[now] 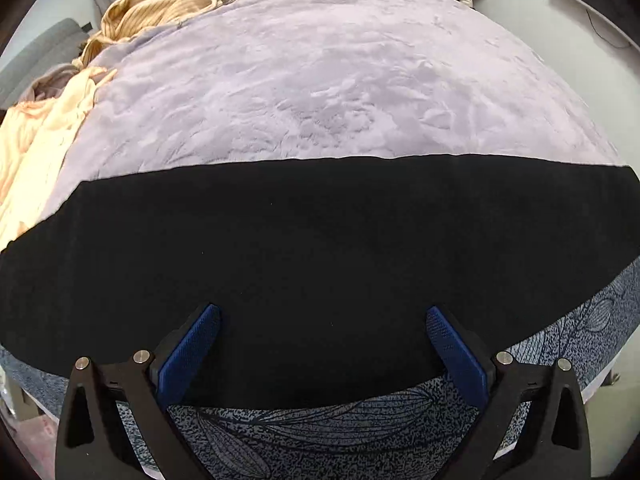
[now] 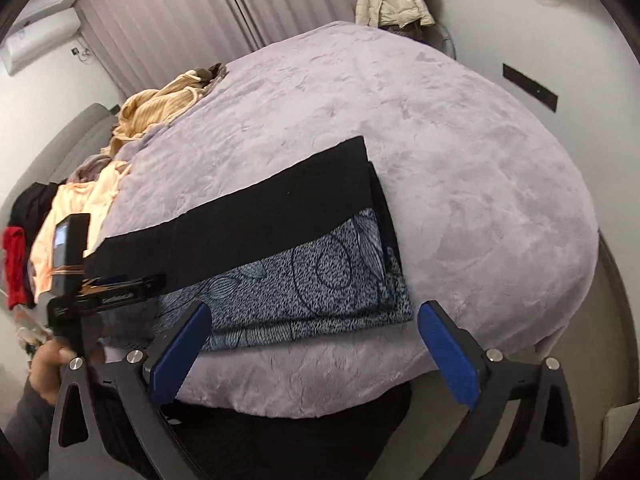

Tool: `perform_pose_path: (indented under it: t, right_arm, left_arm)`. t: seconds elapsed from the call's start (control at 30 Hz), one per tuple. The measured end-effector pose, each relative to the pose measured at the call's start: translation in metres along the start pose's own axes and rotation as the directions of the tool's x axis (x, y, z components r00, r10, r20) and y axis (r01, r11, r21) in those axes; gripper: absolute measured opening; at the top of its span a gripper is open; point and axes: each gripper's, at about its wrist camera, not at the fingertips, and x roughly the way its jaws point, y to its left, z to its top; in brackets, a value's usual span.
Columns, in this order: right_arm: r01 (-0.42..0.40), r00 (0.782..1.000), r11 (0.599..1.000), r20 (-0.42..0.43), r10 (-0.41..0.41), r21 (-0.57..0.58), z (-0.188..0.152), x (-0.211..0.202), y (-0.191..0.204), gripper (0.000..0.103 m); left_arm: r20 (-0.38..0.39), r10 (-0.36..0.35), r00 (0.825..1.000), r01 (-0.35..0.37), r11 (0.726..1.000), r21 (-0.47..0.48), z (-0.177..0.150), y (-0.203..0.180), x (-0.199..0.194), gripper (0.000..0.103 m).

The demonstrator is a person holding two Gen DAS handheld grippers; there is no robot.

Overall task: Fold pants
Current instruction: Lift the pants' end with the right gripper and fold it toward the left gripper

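Pants [image 2: 296, 256] lie as a long strip on the bed [image 2: 460, 160], long axis running from 8 to 2 o'clock in the right wrist view, black layer over a patterned one. The left gripper [image 1: 323, 344] hovers directly above the strip, fingers spread wide, holding nothing. The right gripper [image 2: 314, 340] is equally wide and empty, with the strip's near end at its 12 o'clock; the left looks nearer.

Your left wrist view: pants [image 1: 320, 264] run off frame at left and right, ends unseen. Peach garment [image 1: 44, 148] cut by left edge. Your right wrist view: left hand-held gripper [image 2: 100, 280] blurred, covers pants' left end. Your left hand [image 2: 48, 368] half hidden behind gripper frame. Red cloth [image 2: 14, 264] too blurred to identify.
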Motion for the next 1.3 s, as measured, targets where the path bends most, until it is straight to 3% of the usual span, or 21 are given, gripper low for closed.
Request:
perform_pose_path:
  t: [0.07,0.17,0.27,0.43,0.5,0.57,0.63,0.7,0.8,0.9,1.07,1.2,1.3]
  right_arm:
    - [-0.065,0.998,0.996,-0.02,0.066,0.065,-0.005,0.01,-0.014,0.103]
    - [-0.076,0.996,0.98,-0.03,0.083,0.185,-0.006,0.031,-0.028,0.103]
    - [-0.196,0.979,0.952,-0.007,0.203,0.236,-0.01,0.048,-0.027,0.103]
    - [-0.188,0.978,0.955,0.134,0.16,0.229,0.001,0.057,-0.01,0.101]
    - [-0.112,0.99,0.981,0.103,0.097,0.156,0.004,0.07,0.007,0.083]
    - [0.002,0.994,0.997,0.109,-0.01,0.073,0.006,0.07,0.025,0.039]
    - [-0.032,0.993,0.993,0.119,0.019,0.111,0.014,0.066,0.029,0.017]
    - [0.011,0.991,0.996,0.129,-0.022,0.088,0.026,0.06,0.047,0.017]
    - [0.123,0.979,0.989,0.175,-0.108,-0.078,0.032,0.052,0.1,0.017]
    - [0.196,0.963,0.96,0.226,-0.149,-0.2,0.029,0.05,0.148,0.017]
    - [0.225,0.946,0.924,0.297,-0.132,-0.308,0.019,0.058,0.215,0.016]
    - [0.285,0.935,0.86,0.321,-0.152,-0.424,0.002,0.09,0.277,0.016]
    - [0.291,0.944,0.824,0.285,-0.166,-0.487,-0.013,0.132,0.314,0.016]
  left_arm:
    - [-0.01,-0.003,1.0,0.003,1.0,0.002,0.001,-0.001,0.001,0.103]
    - [-0.016,0.018,1.0,-0.018,1.0,0.003,0.003,-0.005,0.002,0.103]
    - [-0.001,0.021,1.0,-0.021,1.0,-0.004,0.002,-0.006,0.002,0.103]
    - [0.023,0.016,1.0,-0.016,1.0,-0.003,-0.009,-0.004,-0.003,0.103]
    - [0.019,0.023,1.0,-0.023,1.0,-0.007,-0.009,-0.004,-0.003,0.103]
    - [0.014,0.035,0.999,-0.035,0.999,0.0,-0.008,-0.007,-0.002,0.103]
    - [0.013,0.045,0.999,-0.045,0.999,0.011,-0.008,-0.009,0.001,0.103]
    - [0.024,0.068,0.997,-0.069,0.996,0.048,-0.009,-0.014,0.002,0.103]
    - [0.031,0.072,0.997,-0.074,0.995,0.065,-0.012,-0.016,-0.001,0.103]
    - [0.02,-0.023,1.0,0.023,1.0,0.01,-0.008,0.006,-0.012,0.103]
    - [0.088,-0.06,0.994,0.072,0.988,-0.135,-0.003,0.099,-0.046,0.103]
    - [0.114,0.022,0.993,0.002,0.977,-0.211,-0.002,0.173,-0.066,0.103]
    - [0.102,0.052,0.993,-0.028,0.974,-0.225,-0.007,0.217,-0.066,0.103]
